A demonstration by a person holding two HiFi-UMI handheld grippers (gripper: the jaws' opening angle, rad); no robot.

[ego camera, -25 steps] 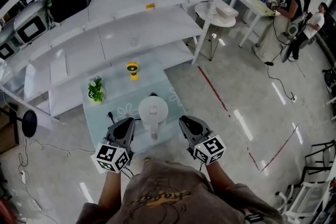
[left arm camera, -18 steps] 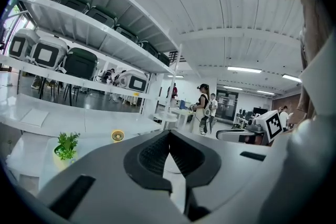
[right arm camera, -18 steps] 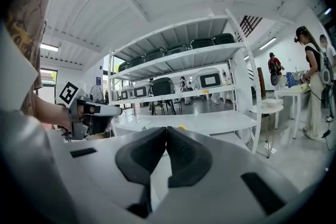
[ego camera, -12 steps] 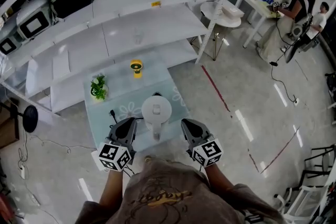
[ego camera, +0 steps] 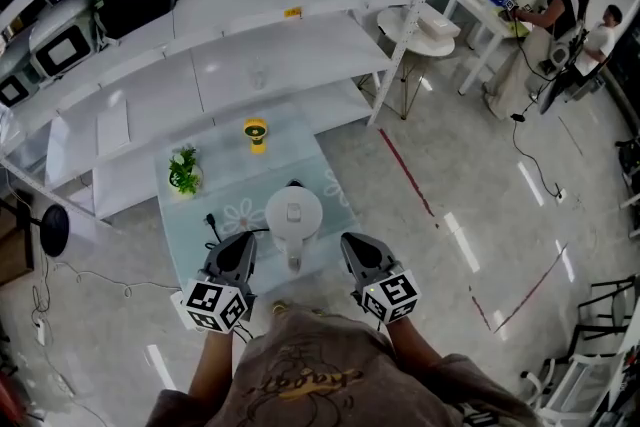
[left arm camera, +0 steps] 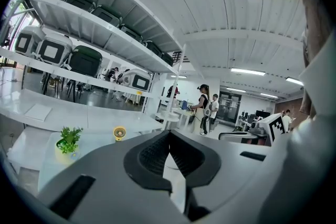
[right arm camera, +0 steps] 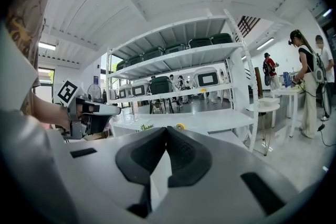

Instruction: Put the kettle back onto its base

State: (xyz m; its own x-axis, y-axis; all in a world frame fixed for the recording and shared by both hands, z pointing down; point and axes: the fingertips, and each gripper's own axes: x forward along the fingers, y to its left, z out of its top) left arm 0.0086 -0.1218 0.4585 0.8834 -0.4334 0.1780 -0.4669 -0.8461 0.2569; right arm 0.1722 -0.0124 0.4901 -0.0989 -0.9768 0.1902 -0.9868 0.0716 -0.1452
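A white kettle [ego camera: 293, 215] stands on the low glass table [ego camera: 200, 200], its handle toward me. A dark piece [ego camera: 293, 185] shows just behind it and a black cord [ego camera: 212, 222] lies to its left; whether the kettle rests on a base I cannot tell. My left gripper [ego camera: 240, 243] hovers at the table's near edge left of the kettle, my right gripper [ego camera: 350, 243] to its right, neither touching it. In the left gripper view the left gripper [left arm camera: 169, 132] is shut with nothing in it. The right gripper [right arm camera: 167, 128] is likewise shut and empty. Neither gripper view shows the kettle.
A small potted plant [ego camera: 183, 171] and a yellow object [ego camera: 256, 132] sit farther back on the glass table. White shelves [ego camera: 270, 65] with appliances rise behind it. A round white table [ego camera: 418, 23] and two people [ego camera: 565, 15] are at the back right.
Both grippers stay at either side of the kettle. Only the head view has shifted slightly.
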